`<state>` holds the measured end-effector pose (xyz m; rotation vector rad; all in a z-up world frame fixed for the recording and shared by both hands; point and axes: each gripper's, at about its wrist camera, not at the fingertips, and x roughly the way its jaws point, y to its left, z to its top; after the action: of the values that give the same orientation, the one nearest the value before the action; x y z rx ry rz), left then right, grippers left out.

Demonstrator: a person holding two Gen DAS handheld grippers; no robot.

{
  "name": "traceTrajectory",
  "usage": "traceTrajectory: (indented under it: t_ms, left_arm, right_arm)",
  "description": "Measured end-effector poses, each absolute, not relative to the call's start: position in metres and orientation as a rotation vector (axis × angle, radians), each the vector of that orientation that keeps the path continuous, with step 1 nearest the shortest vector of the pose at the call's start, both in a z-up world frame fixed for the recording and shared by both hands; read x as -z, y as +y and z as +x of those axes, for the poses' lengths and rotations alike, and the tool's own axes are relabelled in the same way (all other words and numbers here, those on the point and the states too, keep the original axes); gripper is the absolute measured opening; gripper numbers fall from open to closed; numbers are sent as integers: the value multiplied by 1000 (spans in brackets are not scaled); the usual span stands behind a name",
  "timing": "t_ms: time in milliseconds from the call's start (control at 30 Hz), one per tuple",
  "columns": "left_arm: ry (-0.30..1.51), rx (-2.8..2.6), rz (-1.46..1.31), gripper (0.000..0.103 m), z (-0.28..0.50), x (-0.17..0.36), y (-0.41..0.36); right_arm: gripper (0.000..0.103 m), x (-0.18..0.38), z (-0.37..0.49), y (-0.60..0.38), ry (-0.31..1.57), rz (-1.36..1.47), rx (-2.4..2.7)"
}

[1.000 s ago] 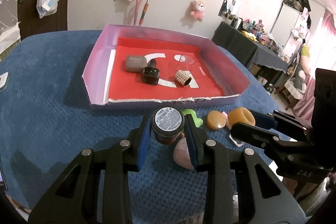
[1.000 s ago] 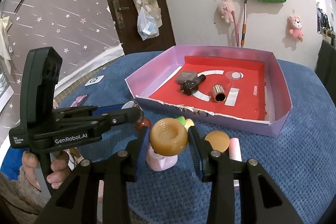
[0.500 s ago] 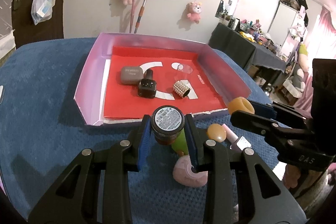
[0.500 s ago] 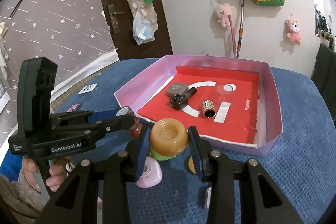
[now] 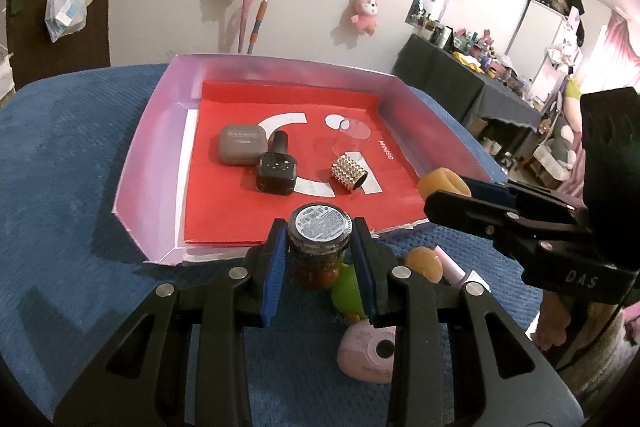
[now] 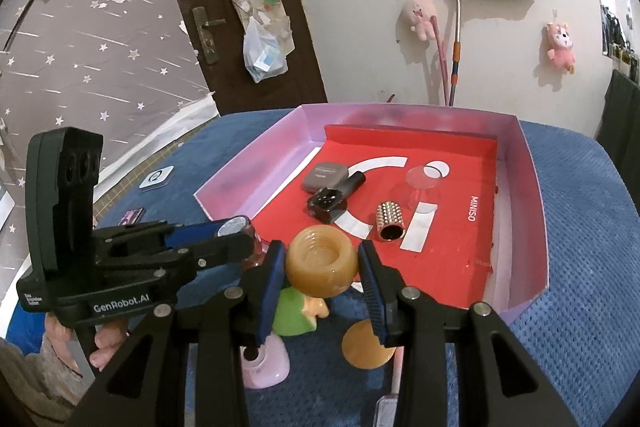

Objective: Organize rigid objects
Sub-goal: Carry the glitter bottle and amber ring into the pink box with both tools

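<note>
Over a blue textured cloth (image 5: 60, 155), the left gripper (image 5: 320, 251) is clamped tight on a small dark-capped jar (image 5: 319, 247), its blue pads pressed to both sides of the lid with the label facing up. The right gripper (image 6: 322, 267) pinches an amber ring-shaped holder (image 6: 323, 262), jaws only partly closed around its rounded body. Both tools hover at the near edge of a shallow pink-walled tray (image 5: 148, 147) with a red liner. Just ahead of the jaws, inside the tray, lie 4 items: a grey earbud case (image 5: 241, 143), a black nail polish bottle (image 5: 277, 169) touching it, a gold studded cylinder (image 5: 349, 173) on its side, and a clear plastic cup (image 6: 423, 183) farther back. Beneath and behind the jaws, on the cloth outside the tray, sit a green figurine (image 6: 294, 311), a pink tape dispenser (image 5: 370, 355), an amber disc (image 6: 365, 345) and a pale pink tube (image 5: 452, 267). A person's hand (image 6: 102, 343) grips the left tool's handle in the right wrist view.
</note>
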<state>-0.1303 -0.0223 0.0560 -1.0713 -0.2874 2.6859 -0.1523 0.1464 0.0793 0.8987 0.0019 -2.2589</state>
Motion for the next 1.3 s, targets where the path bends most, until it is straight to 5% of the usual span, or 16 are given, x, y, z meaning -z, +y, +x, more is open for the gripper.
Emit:
traceTrajectory:
  t_ms: [1300]
  left_arm:
    - [-320, -2530, -1328, 29, -232, -14, -36]
  right_arm:
    - [40, -21, -232, 118, 95, 1168, 2246]
